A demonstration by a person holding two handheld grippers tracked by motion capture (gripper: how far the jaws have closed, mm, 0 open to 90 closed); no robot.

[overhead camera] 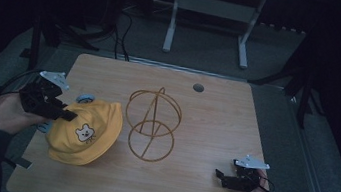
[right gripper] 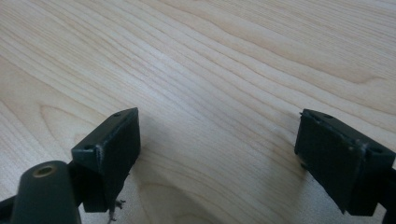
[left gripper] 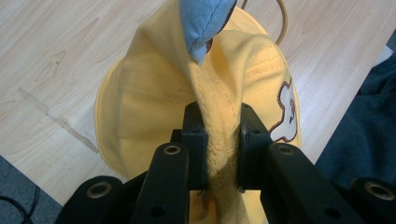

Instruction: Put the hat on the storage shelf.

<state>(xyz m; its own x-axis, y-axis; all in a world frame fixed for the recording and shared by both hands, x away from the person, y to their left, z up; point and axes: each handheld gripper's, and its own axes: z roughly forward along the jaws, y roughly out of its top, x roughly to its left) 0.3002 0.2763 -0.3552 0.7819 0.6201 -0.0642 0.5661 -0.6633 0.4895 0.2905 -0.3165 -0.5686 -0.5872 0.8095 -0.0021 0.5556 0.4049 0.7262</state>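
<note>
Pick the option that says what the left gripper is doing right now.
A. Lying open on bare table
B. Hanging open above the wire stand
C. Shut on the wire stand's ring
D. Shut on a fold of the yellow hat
D: in the left gripper view the left gripper has its jaws pressed together on a pinched fold of the yellow hat, while the wire stand sits apart beside it.

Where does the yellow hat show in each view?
High view: the hat lies left of centre, beside the wire stand, its edge held by the left tool.
Left gripper view: it is at centre, a fold pinched between the jaws.
Right gripper view: not in it.
Shared landmark: the table.
</note>
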